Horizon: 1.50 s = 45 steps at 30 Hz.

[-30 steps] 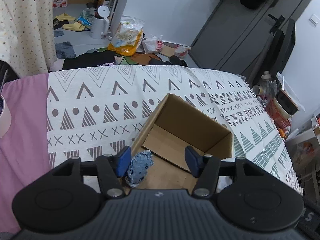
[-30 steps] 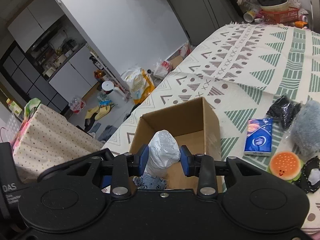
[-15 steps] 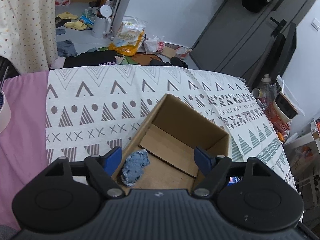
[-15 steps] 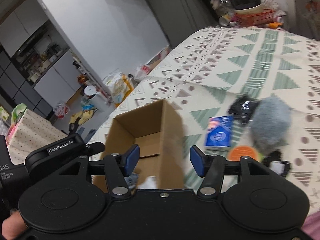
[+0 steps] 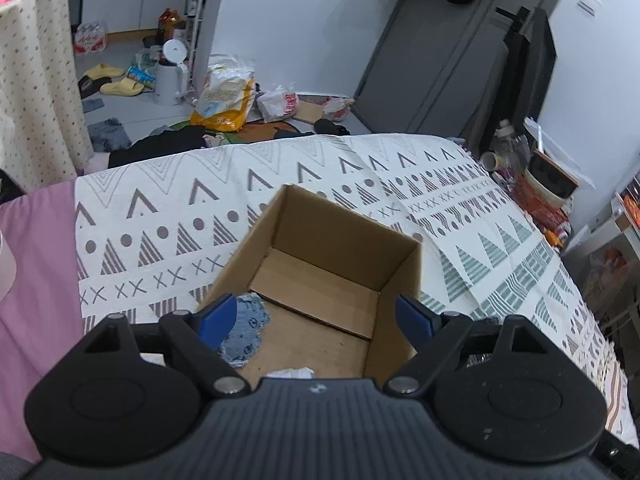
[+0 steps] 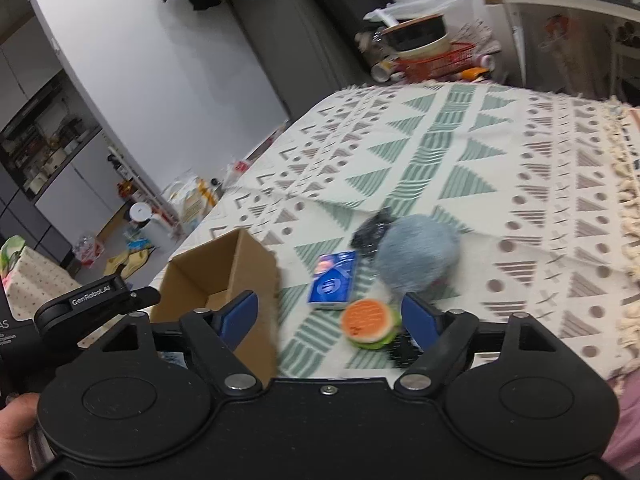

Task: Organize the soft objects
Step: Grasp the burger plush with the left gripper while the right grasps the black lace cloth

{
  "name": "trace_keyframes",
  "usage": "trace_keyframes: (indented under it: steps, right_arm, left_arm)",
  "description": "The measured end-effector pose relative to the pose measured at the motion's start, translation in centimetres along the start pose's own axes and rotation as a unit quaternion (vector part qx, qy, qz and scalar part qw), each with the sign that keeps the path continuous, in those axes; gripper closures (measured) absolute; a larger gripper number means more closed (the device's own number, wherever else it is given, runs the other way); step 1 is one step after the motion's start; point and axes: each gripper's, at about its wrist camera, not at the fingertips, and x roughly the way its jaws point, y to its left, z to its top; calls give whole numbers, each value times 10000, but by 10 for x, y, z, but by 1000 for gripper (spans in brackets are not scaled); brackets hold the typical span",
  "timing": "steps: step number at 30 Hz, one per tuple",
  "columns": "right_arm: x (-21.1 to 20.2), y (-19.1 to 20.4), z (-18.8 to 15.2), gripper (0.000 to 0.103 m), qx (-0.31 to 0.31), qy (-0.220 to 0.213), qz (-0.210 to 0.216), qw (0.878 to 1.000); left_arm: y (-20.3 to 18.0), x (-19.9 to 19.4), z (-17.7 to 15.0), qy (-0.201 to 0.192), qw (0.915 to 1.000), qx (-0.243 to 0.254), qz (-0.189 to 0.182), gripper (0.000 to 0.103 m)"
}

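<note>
An open cardboard box [image 5: 344, 236] [image 6: 256, 264] stands on the patterned bedspread [image 5: 160, 208]. On its floor lie a blue cloth [image 5: 246, 330] and a white crumpled item [image 5: 290, 372]. My left gripper [image 5: 316, 318] hangs open over the box's near end, empty. My right gripper [image 6: 332, 318] is open and empty, right of the box, over a burger-shaped plush [image 6: 370, 322]. Beside the plush lie a blue tissue pack [image 6: 332, 282], a grey fluffy ball [image 6: 418, 254] and a black crumpled item [image 6: 370, 232]. Another dark item [image 6: 404, 350] sits under the right finger.
The bedspread [image 6: 500, 168] stretches open to the right, with a fringed edge [image 6: 628, 184]. A pink sheet [image 5: 36, 264] borders it on the left. Bags, slippers and a white kettle [image 5: 170, 72] clutter the floor beyond. A red basket with bowls [image 6: 432, 56] sits past the far corner.
My right gripper opened, dropped the white item into the box, then swung right over the plush toys. My left gripper opened wider and drew back a little, leaving the blue cloth in the box.
</note>
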Motion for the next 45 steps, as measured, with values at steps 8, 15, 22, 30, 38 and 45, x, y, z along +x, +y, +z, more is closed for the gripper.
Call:
trace_keyframes:
  steps: [8, 15, 22, 30, 38, 45]
  right_arm:
    - [-17, -38, -1, 24, 187, -86, -157, 9997]
    - [-19, -69, -1, 23, 418, -121, -186, 9989]
    - [-11, -89, -4, 23, 654, -68, -98, 9978]
    - [8, -110, -10, 32, 1085, 77, -23, 9941]
    - [32, -118, -17, 37, 1267, 523, 126, 9905]
    - [53, -121, -20, 44, 1237, 887, 228, 9881]
  left_arm:
    - [-25, -1, -12, 65, 9989, 439, -167, 18]
    - [-45, 1, -24, 154, 9967, 753, -276, 18]
    - [-65, 5, -41, 267, 9922, 1073, -578, 18]
    - [-96, 14, -63, 442, 9856, 1313, -969, 20]
    - [-115, 30, -76, 650, 9827, 1358, -1080, 26]
    - [-132, 55, -88, 1099, 9786, 1308, -1145, 36]
